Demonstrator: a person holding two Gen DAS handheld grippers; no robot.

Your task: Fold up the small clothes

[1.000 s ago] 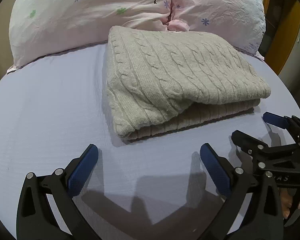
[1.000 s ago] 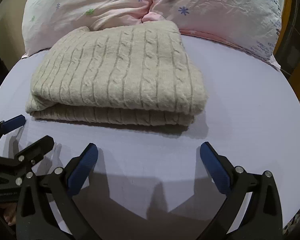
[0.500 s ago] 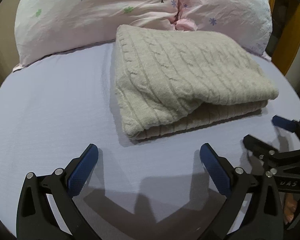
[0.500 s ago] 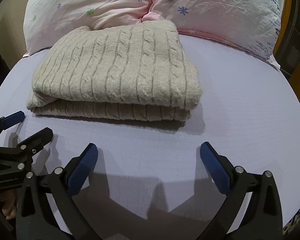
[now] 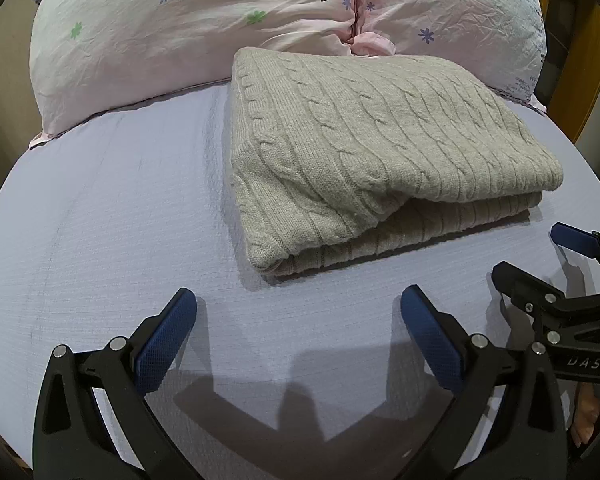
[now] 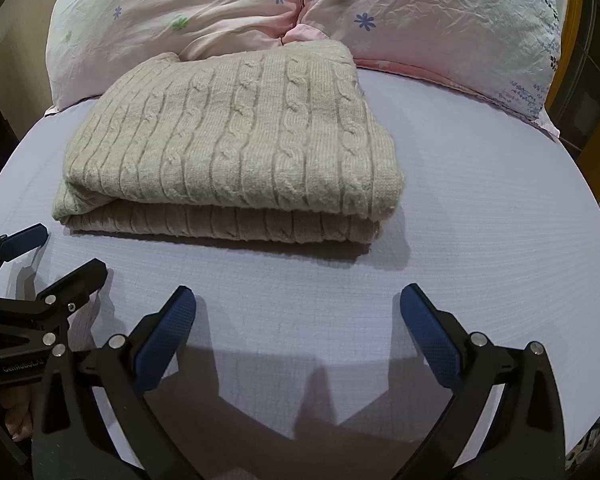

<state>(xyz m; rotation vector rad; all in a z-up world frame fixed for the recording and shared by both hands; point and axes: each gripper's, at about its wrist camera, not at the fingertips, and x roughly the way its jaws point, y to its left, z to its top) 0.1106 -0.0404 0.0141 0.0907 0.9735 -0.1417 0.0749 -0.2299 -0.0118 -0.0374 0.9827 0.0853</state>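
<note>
One beige cable-knit sweater (image 5: 364,148) is seen folded in two layers on the lavender sheet (image 5: 100,220), its far edge touching 2 pink floral pillows (image 5: 188,28) at the back. 2 grippers are counted: left gripper (image 5: 298,312) w/ fingers spread wide apart, nothing held, just short of the sweater; right gripper (image 6: 298,312) likewise spread, empty. A wooden frame (image 5: 592,92) is glimpsed at the bed's right edge.
</note>
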